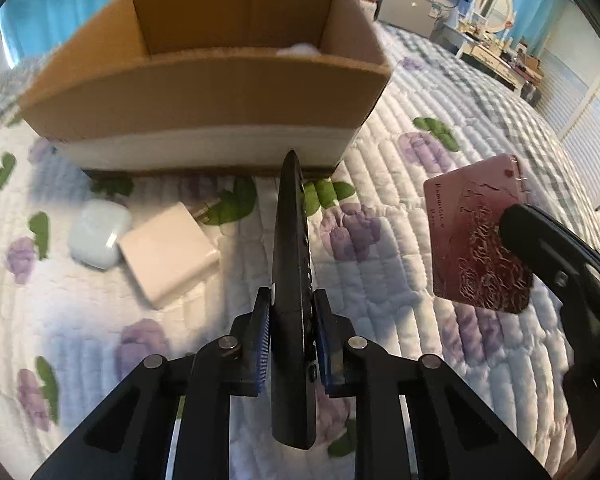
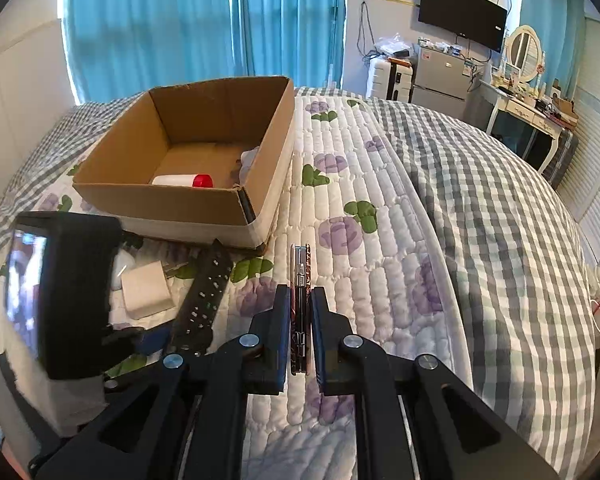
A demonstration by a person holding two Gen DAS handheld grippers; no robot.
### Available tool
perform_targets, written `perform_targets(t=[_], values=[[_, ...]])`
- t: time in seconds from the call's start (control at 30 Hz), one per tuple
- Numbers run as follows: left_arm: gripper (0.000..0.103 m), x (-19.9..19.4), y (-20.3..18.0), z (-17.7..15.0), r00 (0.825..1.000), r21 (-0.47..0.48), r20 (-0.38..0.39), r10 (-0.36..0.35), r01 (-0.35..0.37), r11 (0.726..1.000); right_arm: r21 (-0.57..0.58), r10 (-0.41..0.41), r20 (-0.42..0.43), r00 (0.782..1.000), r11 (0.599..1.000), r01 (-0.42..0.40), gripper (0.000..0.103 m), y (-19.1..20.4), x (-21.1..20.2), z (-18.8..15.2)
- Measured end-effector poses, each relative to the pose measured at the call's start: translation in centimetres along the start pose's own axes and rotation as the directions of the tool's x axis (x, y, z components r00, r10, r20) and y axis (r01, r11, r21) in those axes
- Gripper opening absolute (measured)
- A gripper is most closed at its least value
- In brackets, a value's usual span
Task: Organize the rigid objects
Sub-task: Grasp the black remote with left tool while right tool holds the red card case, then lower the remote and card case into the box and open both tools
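My left gripper (image 1: 292, 304) is shut on a black remote control (image 1: 290, 240), held edge-up above the floral quilt and pointing at the cardboard box (image 1: 204, 92). My right gripper (image 2: 300, 300) is shut on a thin pink compact case (image 2: 302, 304), seen edge-on; in the left wrist view the case (image 1: 472, 232) shows its rose-patterned face at the right. The remote also shows in the right wrist view (image 2: 204, 296), left of my right gripper. The box (image 2: 260, 168) holds a white bottle with a red cap (image 2: 184, 180).
A white earbud case (image 1: 98, 236) and a white charger block (image 1: 168, 252) lie on the quilt in front of the box. A grey checked blanket (image 2: 480, 200) covers the bed's right side. Furniture stands beyond the bed.
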State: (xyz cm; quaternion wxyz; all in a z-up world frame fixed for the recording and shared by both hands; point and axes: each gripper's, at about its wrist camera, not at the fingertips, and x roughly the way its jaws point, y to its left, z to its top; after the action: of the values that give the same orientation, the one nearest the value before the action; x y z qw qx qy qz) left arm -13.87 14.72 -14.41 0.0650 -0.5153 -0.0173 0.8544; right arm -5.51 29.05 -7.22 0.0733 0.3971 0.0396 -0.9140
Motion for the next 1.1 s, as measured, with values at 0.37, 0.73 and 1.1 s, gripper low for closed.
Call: perform_targets(t=[0.37,0.73,1.1], values=[[0.020,-5.7,1.7,1.6,0.989,0.003,0.141,0.051,-0.051,0.999,-0.001,-0.006,0.037,0.999,1.000,0.006,0.009,1.3,-3.2,0.4],[0.020,-15.4,5.1,2.2,0.948,-0.024,0.307,0.086,-0.082,0.996,-0.013,-0.019,0.119,0.993,1.000,0.021,0.009,3.1,-8.1,2.7],[0.020,-18.4,7.5,5.0,0.911,-0.059,0.387,0.143,-0.130,0.990,-0.036,-0.001,0.184,0.983,0.999,0.008,0.009,5.4,-9.3,6.9]])
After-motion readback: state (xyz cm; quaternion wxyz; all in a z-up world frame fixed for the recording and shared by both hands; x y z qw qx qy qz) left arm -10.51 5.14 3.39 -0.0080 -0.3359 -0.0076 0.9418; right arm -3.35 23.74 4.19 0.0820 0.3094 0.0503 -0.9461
